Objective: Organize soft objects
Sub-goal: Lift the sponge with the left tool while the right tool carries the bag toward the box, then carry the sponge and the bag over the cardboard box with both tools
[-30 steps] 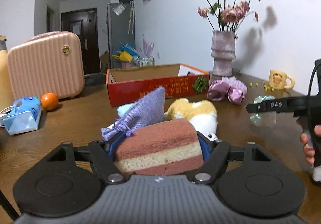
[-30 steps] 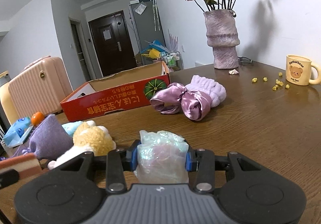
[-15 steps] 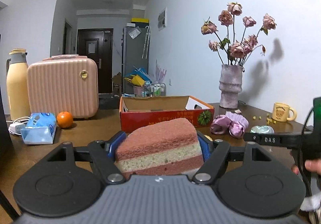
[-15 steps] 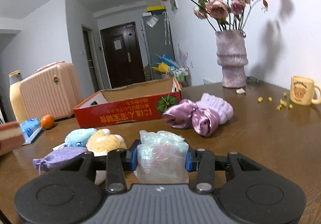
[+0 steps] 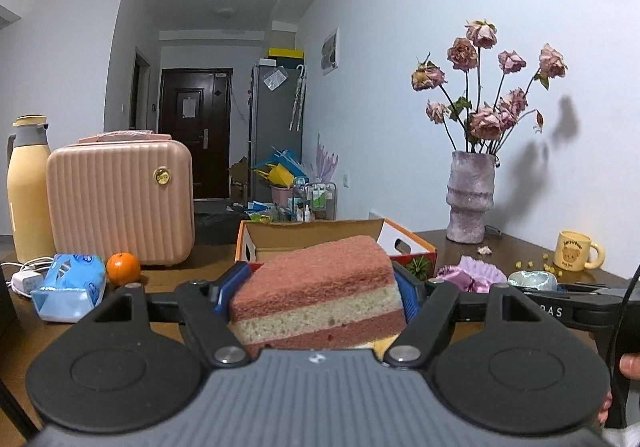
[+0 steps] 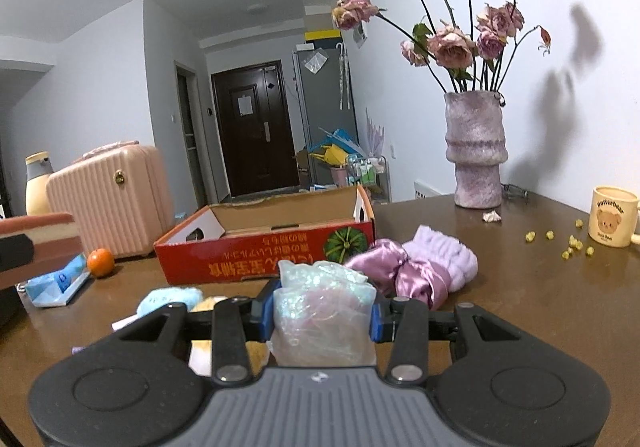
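My left gripper (image 5: 320, 287) is shut on a pink and cream layered sponge (image 5: 316, 303), held up above the table in front of the open red cardboard box (image 5: 320, 237). My right gripper (image 6: 322, 307) is shut on a shiny iridescent pouch (image 6: 324, 315), held above the table before the same box (image 6: 264, 247). A purple satin scrunchie with a lilac fluffy band (image 6: 420, 271) lies right of the box. A blue plush (image 6: 168, 297) and a yellow plush lie below the right gripper, partly hidden. The sponge also shows at the left edge of the right wrist view (image 6: 40, 235).
A pink suitcase (image 5: 120, 203), a yellow flask (image 5: 28, 191), an orange (image 5: 123, 267) and a blue tissue pack (image 5: 68, 287) stand at the left. A vase of dried roses (image 6: 476, 151), a yellow bear mug (image 6: 612, 221) and scattered yellow bits (image 6: 568, 243) are at the right.
Both grippers have risen with their loads. The plush toys and purple pouch have dropped out of the left view. The box interior now shows more.
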Tool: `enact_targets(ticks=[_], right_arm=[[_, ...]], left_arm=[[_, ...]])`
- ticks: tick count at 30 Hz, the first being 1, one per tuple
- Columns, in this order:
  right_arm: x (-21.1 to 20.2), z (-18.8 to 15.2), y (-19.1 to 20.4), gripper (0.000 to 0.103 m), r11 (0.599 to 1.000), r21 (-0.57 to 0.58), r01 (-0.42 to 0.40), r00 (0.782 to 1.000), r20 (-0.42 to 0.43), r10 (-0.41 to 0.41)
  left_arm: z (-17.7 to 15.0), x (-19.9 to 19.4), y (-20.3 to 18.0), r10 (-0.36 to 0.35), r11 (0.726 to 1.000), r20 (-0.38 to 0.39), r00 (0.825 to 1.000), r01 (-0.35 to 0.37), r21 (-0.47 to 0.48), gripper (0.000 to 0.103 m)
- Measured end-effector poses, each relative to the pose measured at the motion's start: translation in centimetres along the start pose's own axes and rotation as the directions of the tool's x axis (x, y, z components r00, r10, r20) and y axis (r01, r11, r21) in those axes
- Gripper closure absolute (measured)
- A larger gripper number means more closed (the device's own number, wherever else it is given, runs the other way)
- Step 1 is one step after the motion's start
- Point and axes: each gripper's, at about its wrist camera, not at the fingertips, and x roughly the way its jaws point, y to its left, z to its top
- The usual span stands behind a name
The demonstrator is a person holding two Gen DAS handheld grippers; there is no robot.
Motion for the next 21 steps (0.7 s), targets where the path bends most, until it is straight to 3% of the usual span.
enact_targets(ticks=[21], right_arm=[[6.9,2.9,2.1,0.062,1.0,0.001,-0.031,0.998,0.053,0.031]], left_arm=[[3.6,7.0,0.4,0.031,0.998,0.046,0.998,-0.028,-0.051,0.029]])
